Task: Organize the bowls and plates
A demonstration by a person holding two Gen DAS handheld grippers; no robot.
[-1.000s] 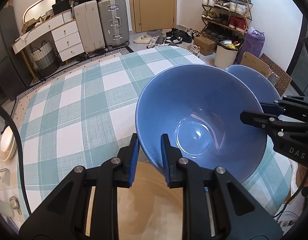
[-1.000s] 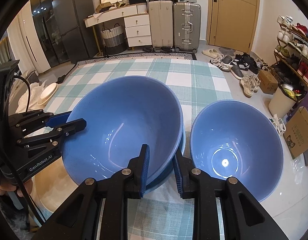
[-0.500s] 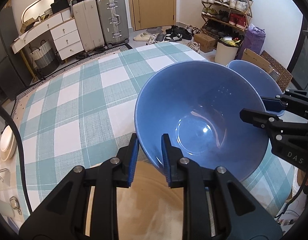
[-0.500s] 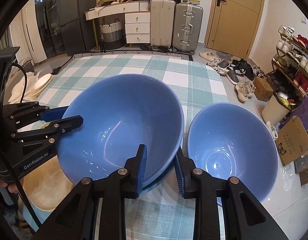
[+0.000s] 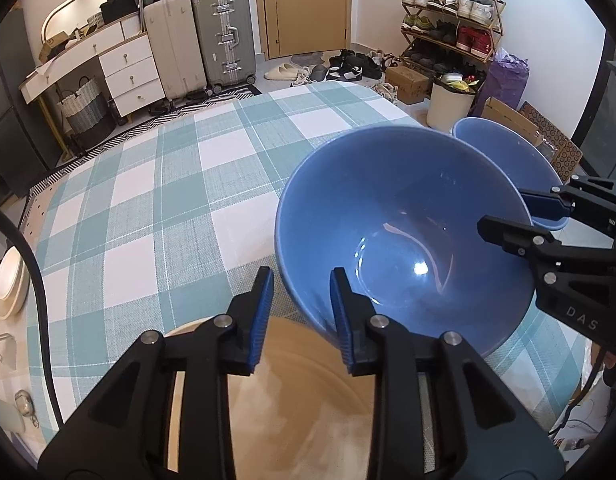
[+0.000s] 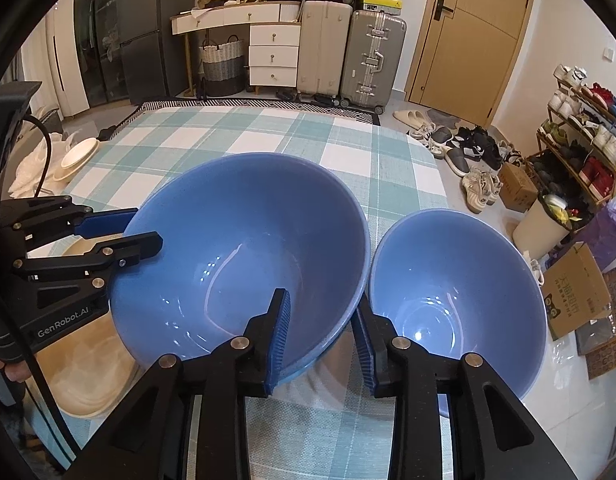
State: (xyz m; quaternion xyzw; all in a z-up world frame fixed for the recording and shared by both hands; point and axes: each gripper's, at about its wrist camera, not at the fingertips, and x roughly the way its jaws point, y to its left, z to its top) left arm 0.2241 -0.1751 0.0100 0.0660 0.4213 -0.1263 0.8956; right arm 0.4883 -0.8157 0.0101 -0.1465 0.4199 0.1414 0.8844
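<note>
A large blue bowl (image 5: 403, 224) sits nested in another blue bowl (image 6: 308, 364) on the checked tablecloth; it also shows in the right wrist view (image 6: 244, 240). My left gripper (image 5: 300, 316) straddles its near rim, jaws apart and not clamped. My right gripper (image 6: 321, 338) straddles the opposite rim, jaws apart too. A smaller blue bowl (image 6: 459, 300) stands just right of the stack, also in the left wrist view (image 5: 503, 140). A beige plate (image 5: 292, 400) lies under my left gripper.
A white plate (image 6: 78, 154) lies off the table's far left side. The checked table (image 5: 148, 200) stretches beyond the bowls. Suitcases (image 6: 371, 56), a dresser, a shoe rack (image 5: 451, 12) and a bin stand around the room.
Both grippers' jaws have opened from the big bowl's rim. The bowl has settled lower onto the bowl beneath it.
</note>
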